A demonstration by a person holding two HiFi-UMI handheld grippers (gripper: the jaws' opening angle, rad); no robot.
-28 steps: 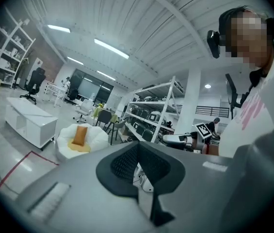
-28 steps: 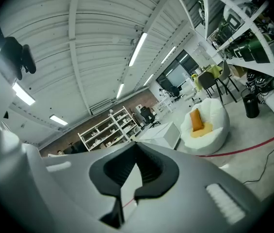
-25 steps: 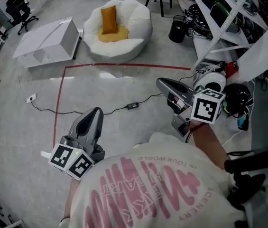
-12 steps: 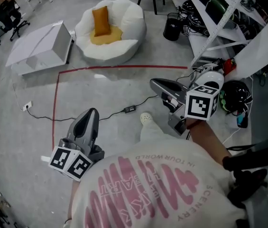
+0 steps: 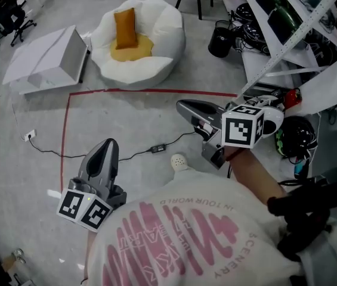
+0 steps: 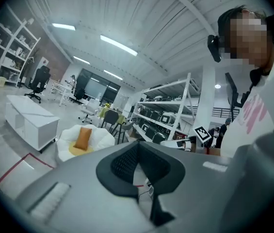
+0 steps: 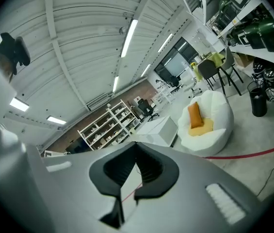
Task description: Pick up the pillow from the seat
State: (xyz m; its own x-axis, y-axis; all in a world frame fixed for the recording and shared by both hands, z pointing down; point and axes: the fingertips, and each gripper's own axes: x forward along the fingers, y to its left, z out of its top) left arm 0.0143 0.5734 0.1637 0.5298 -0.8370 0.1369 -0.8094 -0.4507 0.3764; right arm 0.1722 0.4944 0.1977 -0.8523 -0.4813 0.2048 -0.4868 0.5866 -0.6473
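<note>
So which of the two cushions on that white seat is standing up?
The orange pillow: it leans upright against the back of the white seat, while the yellow cushion lies flat in front of it.

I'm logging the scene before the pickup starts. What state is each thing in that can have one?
left gripper: jaws shut, nothing between them.
right gripper: jaws shut, nothing between them.
orange pillow: upright, leaning against the seat's back, not yet picked up.
white beanbag seat: on the floor, holding the pillow.
black cable: lying loose across the floor.
</note>
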